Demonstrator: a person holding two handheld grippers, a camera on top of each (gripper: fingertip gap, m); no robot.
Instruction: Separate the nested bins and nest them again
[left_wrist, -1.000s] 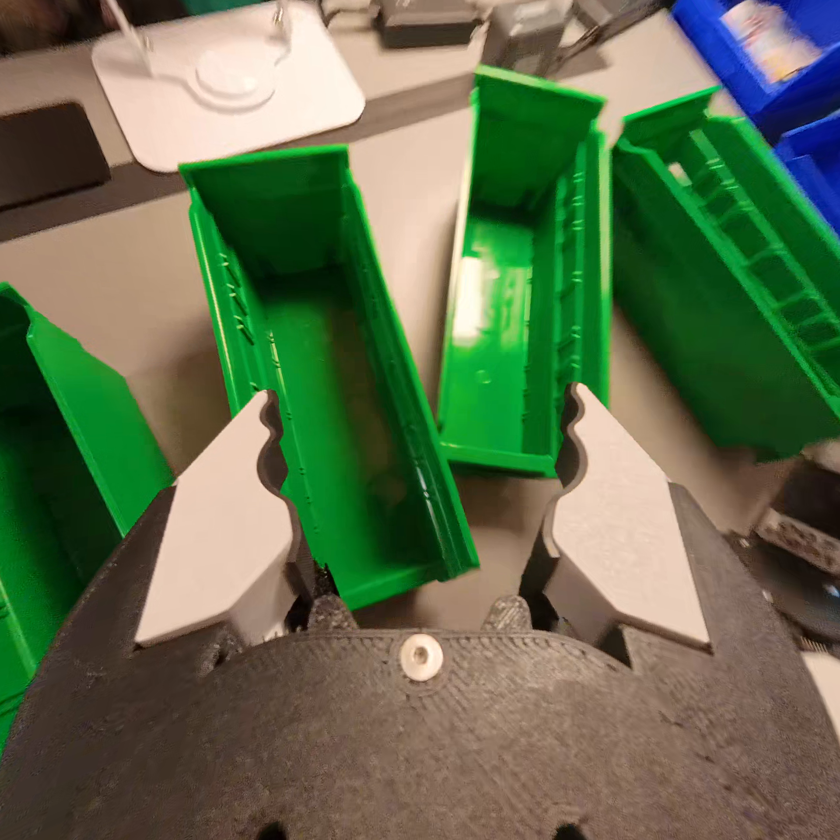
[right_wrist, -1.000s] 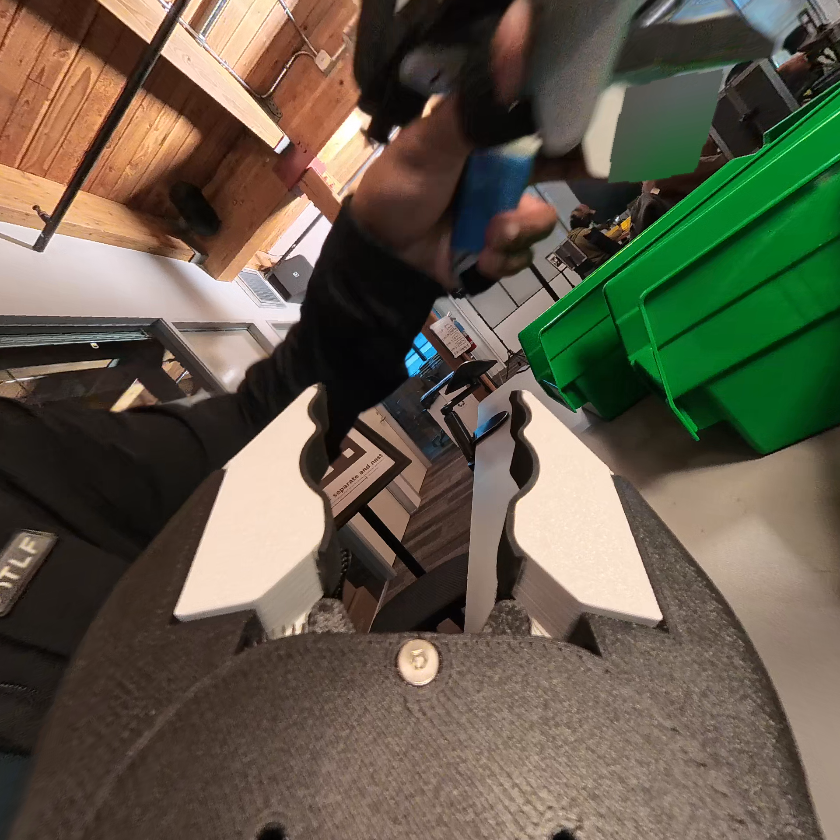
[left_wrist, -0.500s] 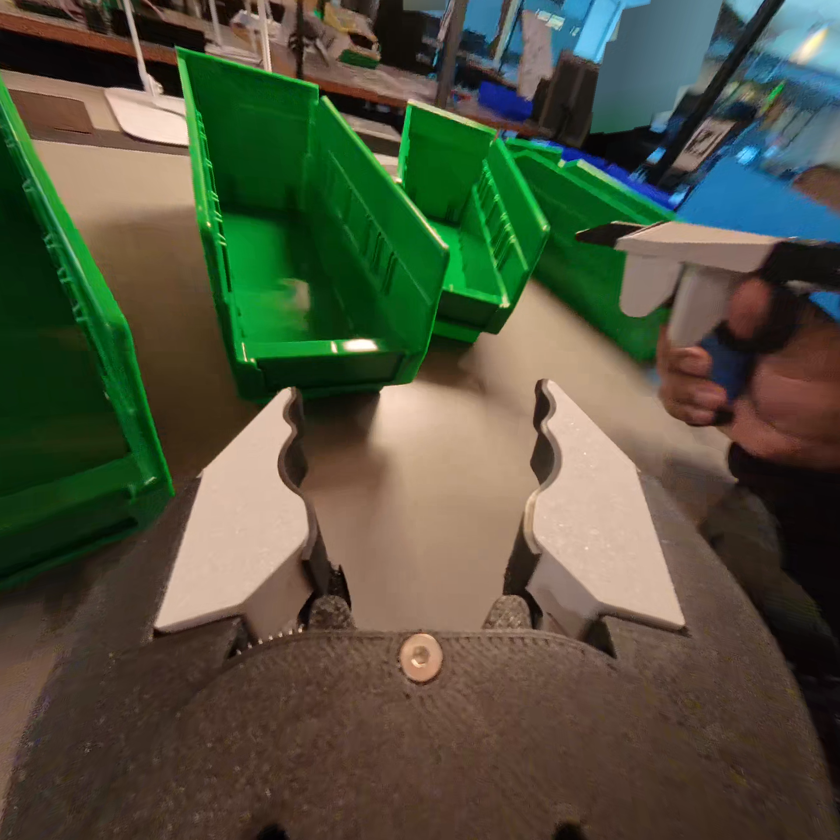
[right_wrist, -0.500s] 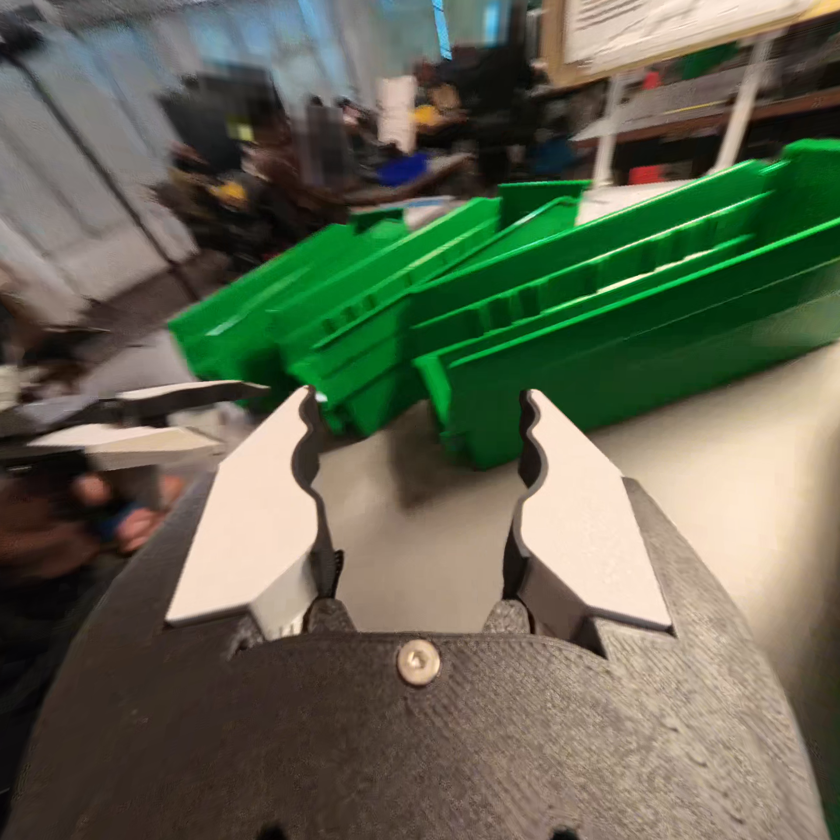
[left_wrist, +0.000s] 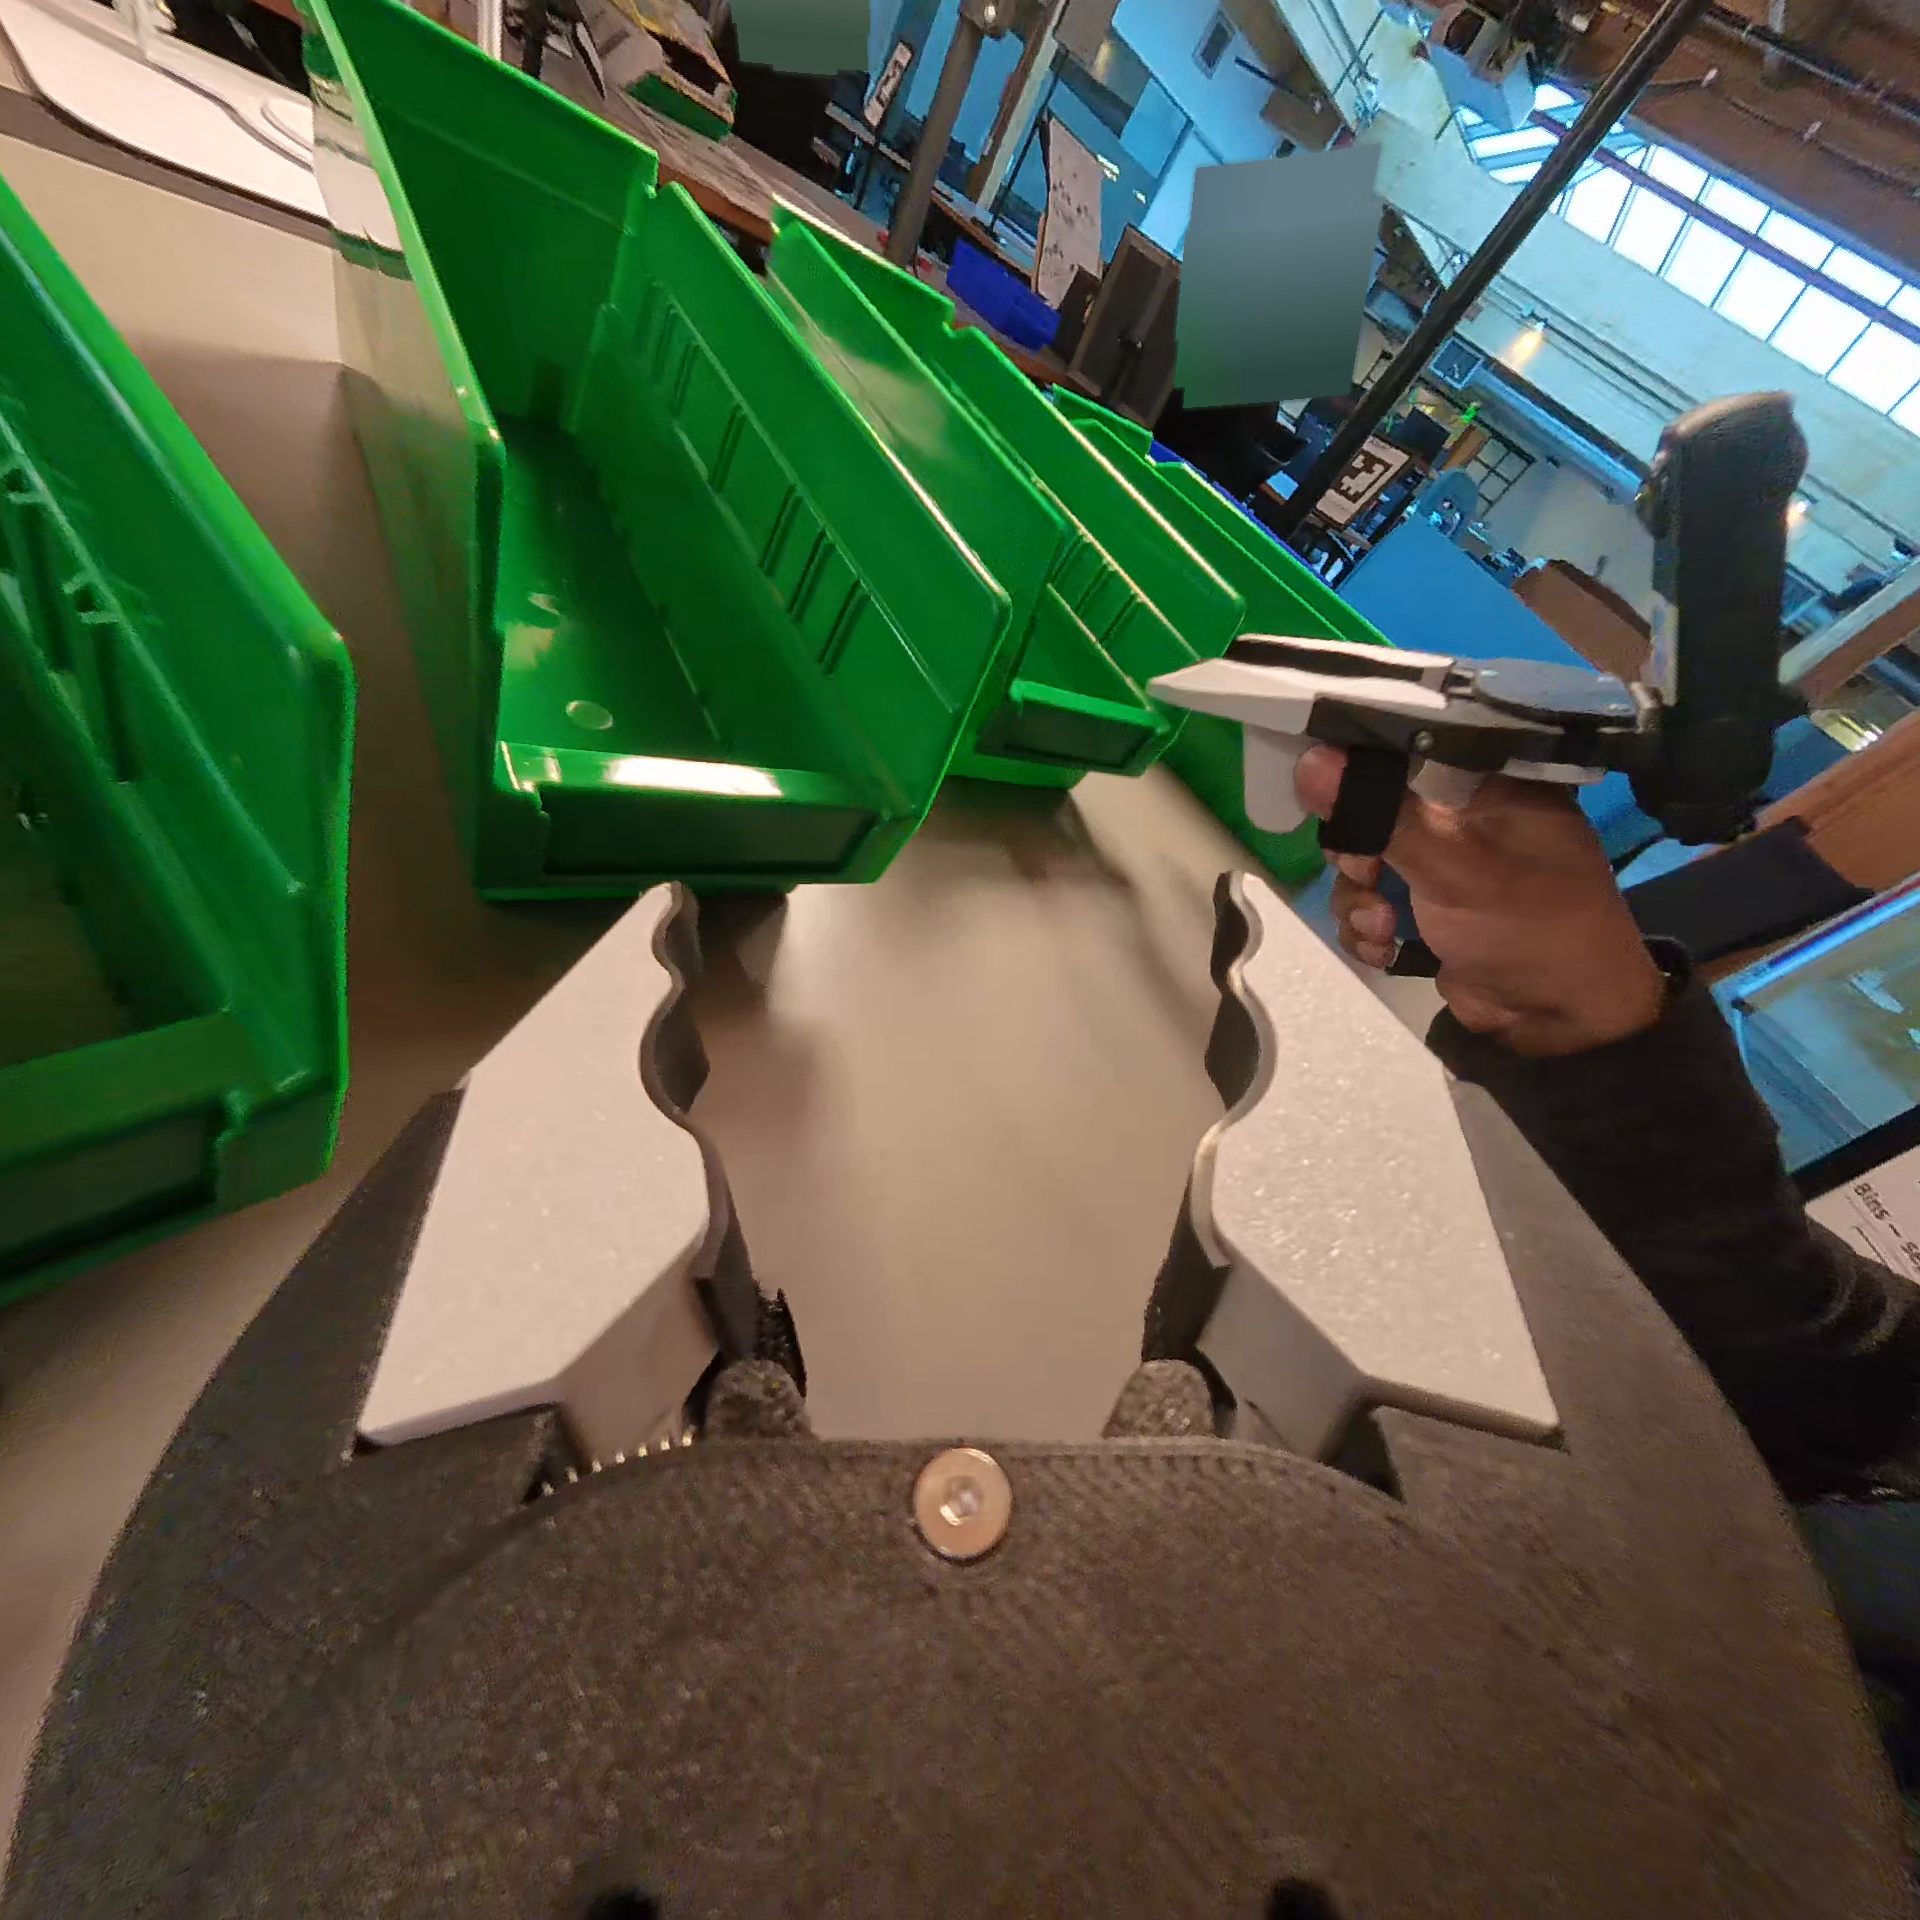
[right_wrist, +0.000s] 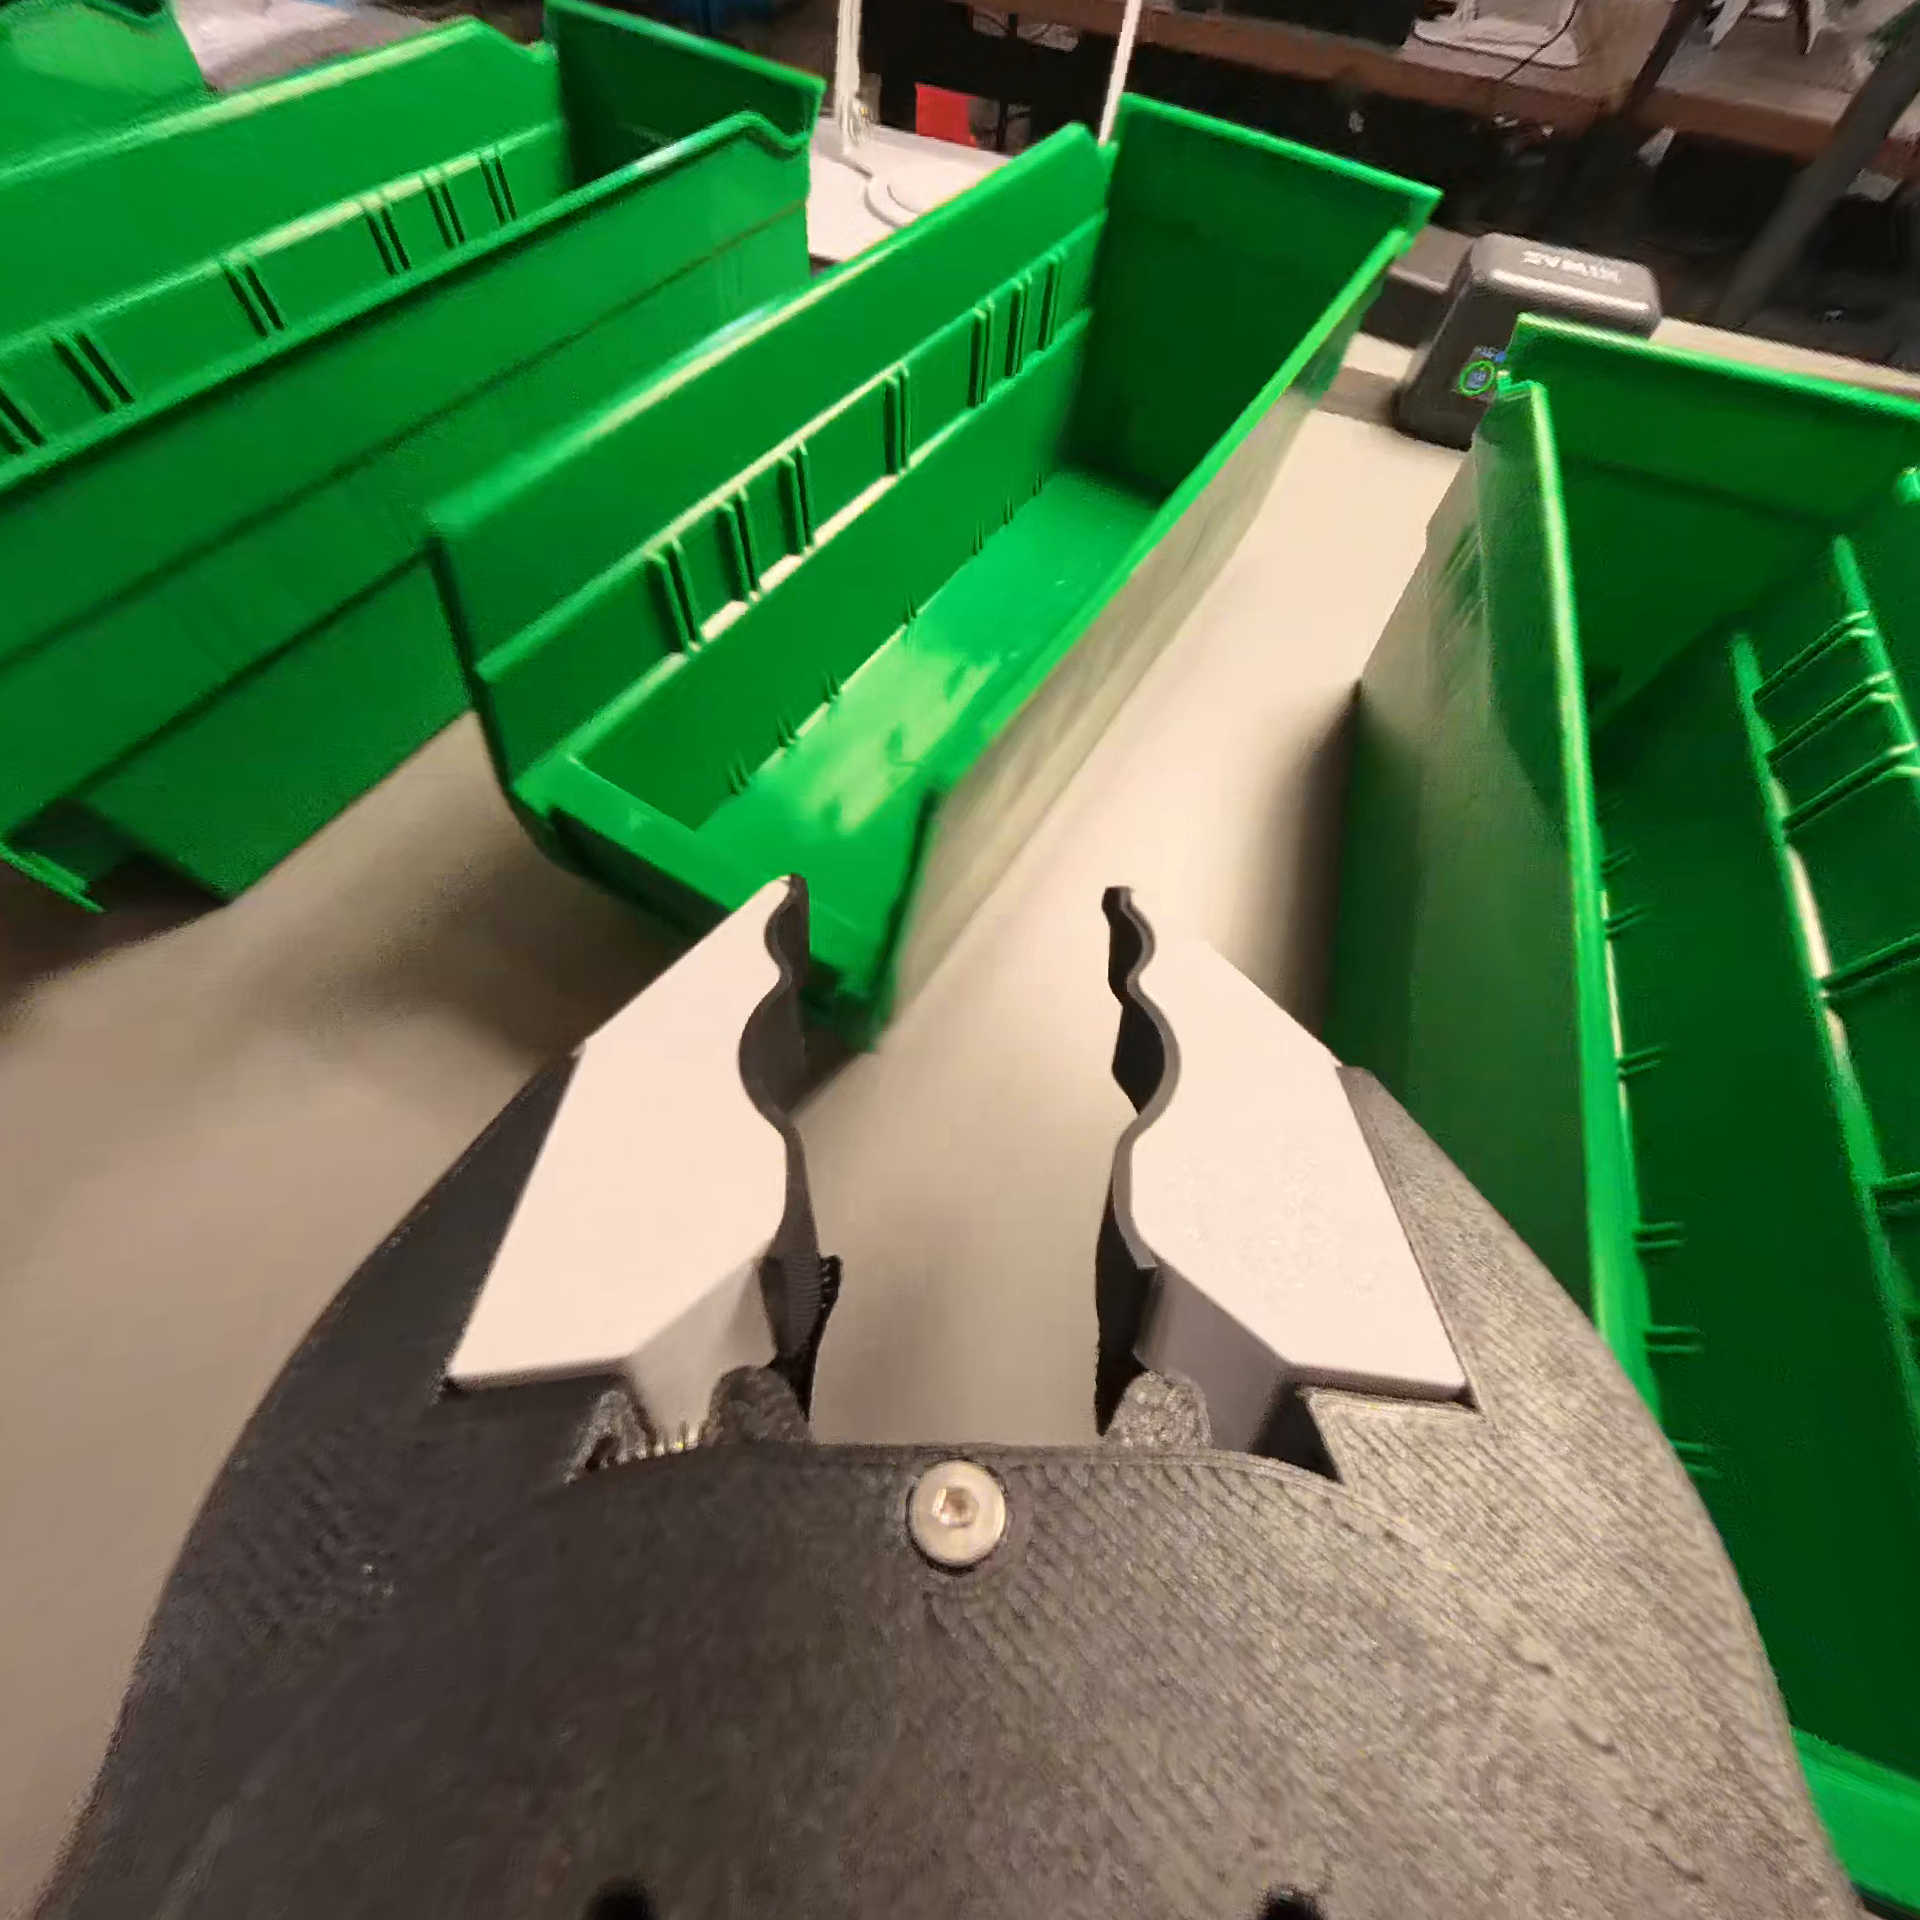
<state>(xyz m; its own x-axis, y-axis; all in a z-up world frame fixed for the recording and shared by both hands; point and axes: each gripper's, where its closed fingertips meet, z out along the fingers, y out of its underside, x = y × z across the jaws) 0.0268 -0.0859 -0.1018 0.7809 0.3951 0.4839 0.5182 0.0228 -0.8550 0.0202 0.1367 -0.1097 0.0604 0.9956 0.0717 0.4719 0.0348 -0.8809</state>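
While both claws hang over the grey table (left_wrist: 935, 1039), the green bins (right_wrist: 831, 582) sit side by side, not stacked. Left gripper (left_wrist: 951, 904) is wide apart w/ nothing in it, near a bin's front. Right gripper (right_wrist: 951, 904) is apart too, empty, btw two bins.

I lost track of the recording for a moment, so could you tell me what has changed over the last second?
The right gripper swung from facing the room down toward a green bin on the table, its fingers closer together. The left gripper dropped low before another bin. Both remain empty; the bins stayed separate.
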